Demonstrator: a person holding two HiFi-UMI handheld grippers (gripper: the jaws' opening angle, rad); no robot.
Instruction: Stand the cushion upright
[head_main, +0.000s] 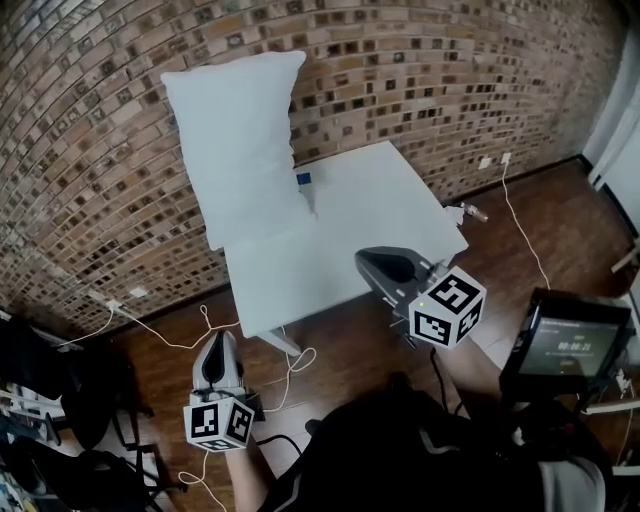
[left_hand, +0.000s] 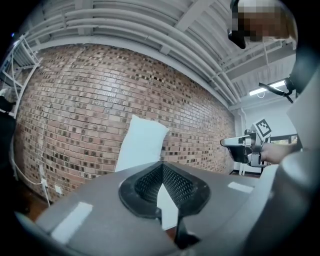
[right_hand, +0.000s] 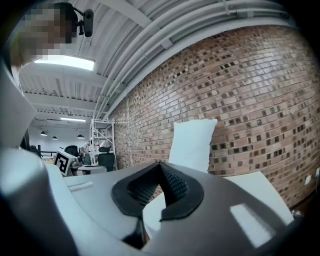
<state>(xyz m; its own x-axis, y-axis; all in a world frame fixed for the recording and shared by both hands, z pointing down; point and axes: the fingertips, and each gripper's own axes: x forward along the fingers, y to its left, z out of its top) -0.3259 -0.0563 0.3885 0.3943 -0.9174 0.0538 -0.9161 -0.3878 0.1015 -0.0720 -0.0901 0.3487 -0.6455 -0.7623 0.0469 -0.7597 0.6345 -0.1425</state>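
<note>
Against the brick wall (head_main: 450, 80), at the back of the white table (head_main: 380, 200), the cushion (head_main: 240, 140) is standing on end and leaning on the bricks, which I judge is keeping it from toppling. I am holding both tools level and well back from the table, so nothing is nudging it: the left tool (left_hand: 161, 167) is sitting fully closed on nothing, the right tool (right_hand: 160, 167) likewise. I am judging the job done, with 2 tools idling
</note>
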